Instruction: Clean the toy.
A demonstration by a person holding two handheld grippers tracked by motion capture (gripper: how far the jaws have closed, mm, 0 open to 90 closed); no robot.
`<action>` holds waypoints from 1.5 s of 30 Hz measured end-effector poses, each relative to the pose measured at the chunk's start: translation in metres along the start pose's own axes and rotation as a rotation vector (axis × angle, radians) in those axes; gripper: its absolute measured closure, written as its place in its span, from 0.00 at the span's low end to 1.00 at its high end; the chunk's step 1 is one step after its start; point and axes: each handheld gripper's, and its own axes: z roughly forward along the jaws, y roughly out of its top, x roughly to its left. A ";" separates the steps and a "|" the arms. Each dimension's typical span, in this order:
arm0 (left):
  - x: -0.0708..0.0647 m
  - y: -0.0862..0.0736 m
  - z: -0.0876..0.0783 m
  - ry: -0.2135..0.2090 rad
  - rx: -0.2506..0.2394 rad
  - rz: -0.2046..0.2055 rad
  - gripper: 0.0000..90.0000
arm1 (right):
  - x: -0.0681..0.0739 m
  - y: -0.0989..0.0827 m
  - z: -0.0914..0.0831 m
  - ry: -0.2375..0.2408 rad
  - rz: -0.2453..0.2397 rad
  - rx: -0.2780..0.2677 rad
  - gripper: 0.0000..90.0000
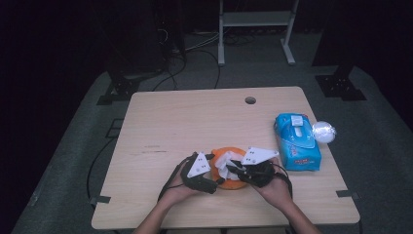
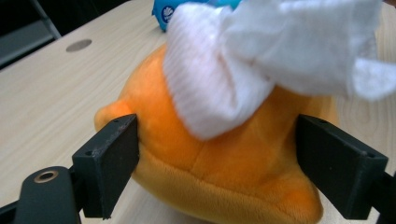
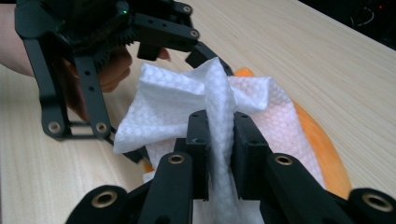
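Near the front edge of the light wooden table (image 1: 165, 117), high view: round orange plush toy (image 1: 233, 183) sits between left gripper (image 1: 210, 184) and right gripper (image 1: 235, 169), crumpled white wet wipe (image 1: 225, 164) on top. Blue wipe pack (image 1: 297, 141) sits to the right.

Left gripper view: jaws flank the orange plush toy (image 2: 224, 177) on both sides, apparently touching it; can't tell if they actually press. Risk: a loose brace lets the toy slide during wiping.

Right gripper view: right gripper (image 3: 219, 140) pinches a thin fold of the white wet wipe (image 3: 187, 102), jaws nearly closed. Risk: the fold pulls free under drag, or the wipe snags on the left gripper (image 3: 196, 49) just beyond.
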 end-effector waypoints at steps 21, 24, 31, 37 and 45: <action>-0.002 0.004 -0.005 0.007 -0.060 0.051 0.17 | -0.005 -0.001 -0.002 -0.014 0.015 -0.003 0.86; -0.001 0.003 -0.002 0.002 -0.057 0.027 0.15 | -0.015 -0.006 -0.006 -0.022 0.050 -0.003 0.86; -0.005 0.002 0.000 -0.023 -0.050 0.041 0.16 | -0.015 -0.005 -0.009 -0.023 0.060 -0.019 0.86; -0.014 0.006 0.003 -0.034 -0.051 0.080 0.16 | 0.006 0.007 0.003 0.032 -0.008 -0.024 0.86; -0.012 0.003 0.003 -0.035 -0.034 0.070 0.17 | -0.004 0.005 0.002 -0.013 0.007 -0.018 0.86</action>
